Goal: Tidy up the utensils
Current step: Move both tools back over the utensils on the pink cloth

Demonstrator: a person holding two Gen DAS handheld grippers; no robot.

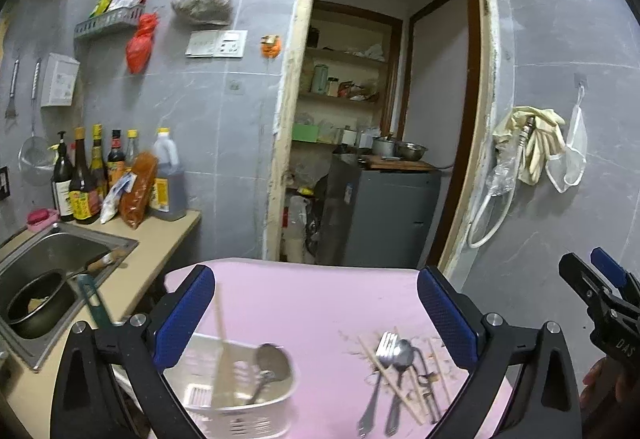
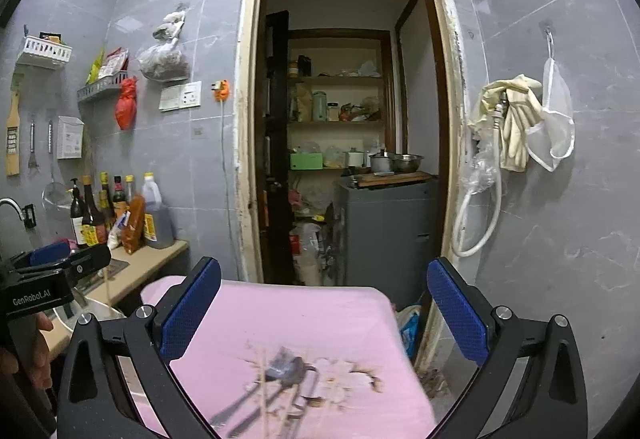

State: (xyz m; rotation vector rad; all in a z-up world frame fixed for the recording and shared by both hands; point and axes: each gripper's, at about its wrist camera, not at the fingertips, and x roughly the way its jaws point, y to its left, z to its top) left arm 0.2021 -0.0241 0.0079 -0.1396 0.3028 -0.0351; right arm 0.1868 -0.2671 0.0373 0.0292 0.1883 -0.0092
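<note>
A pink table [image 1: 304, 299] holds a white slotted utensil holder [image 1: 240, 411] at the left, with a wooden chopstick [image 1: 221, 355] and a metal spoon [image 1: 270, 363] standing in it. A loose pile lies at the right: a fork [image 1: 382, 363], a spoon [image 1: 400, 363] and chopsticks [image 1: 394, 383]. My left gripper [image 1: 316, 313] is open and empty above the table, between holder and pile. My right gripper [image 2: 324, 313] is open and empty above the blurred pile [image 2: 286, 371]. Each gripper shows in the other's view, the right one [image 1: 600, 291] and the left one [image 2: 60, 263].
A counter at the left has a steel sink [image 1: 44, 259] with a dark pan [image 1: 36, 307] and several sauce bottles [image 1: 92, 179]. A doorway [image 1: 384, 119] behind the table opens to shelves and a grey cabinet [image 1: 384, 215]. Gloves and a hose [image 1: 528, 147] hang on the right wall.
</note>
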